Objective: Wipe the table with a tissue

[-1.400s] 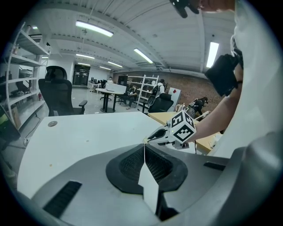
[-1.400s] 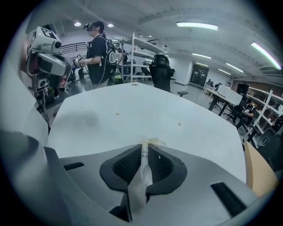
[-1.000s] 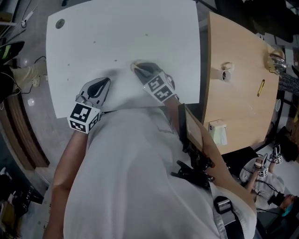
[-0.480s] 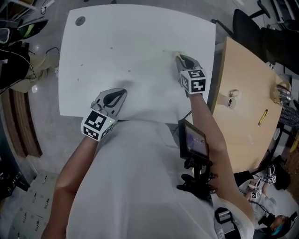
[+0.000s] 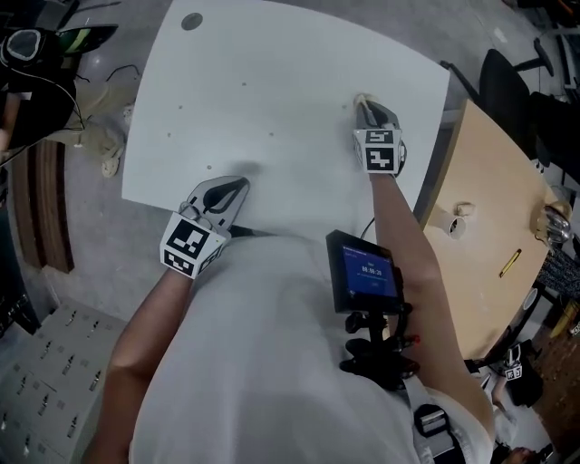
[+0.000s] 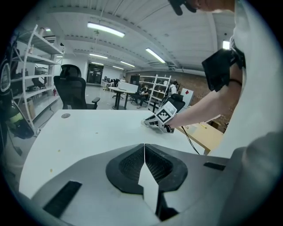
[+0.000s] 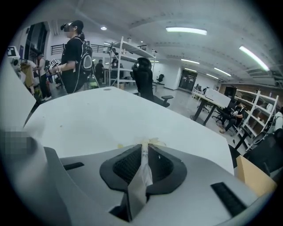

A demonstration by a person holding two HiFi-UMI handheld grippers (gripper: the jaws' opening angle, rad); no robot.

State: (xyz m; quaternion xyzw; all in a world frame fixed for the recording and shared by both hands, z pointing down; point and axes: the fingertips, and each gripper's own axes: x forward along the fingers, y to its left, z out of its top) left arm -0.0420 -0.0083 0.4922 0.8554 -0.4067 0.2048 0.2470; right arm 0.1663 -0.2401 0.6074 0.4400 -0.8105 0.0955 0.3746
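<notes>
A white table (image 5: pixel 272 82) fills the head view. My right gripper (image 5: pixel 365 104) rests near the table's right edge, shut on a crumpled tissue (image 5: pixel 362 98) whose pale, yellow-stained wad pokes out past the jaw tips onto the tabletop (image 7: pixel 148 142). My left gripper (image 5: pixel 237 185) lies at the table's near edge, jaws together with nothing between them. From the left gripper view (image 6: pixel 144 146), the right gripper (image 6: pixel 150 124) shows across the table, tip down on the surface. Small specks dot the tabletop (image 5: pixel 243 86).
A wooden desk (image 5: pixel 489 227) stands right of the white table with a small gap between. A grey cable port (image 5: pixel 191 21) sits at the table's far left corner. A screen device (image 5: pixel 364 272) hangs at my chest. A person (image 7: pixel 75 53) stands beyond the table in the right gripper view.
My right gripper has swept with the tissue from the table's middle near edge out to the right side and farther from me. The left gripper has hardly shifted.
</notes>
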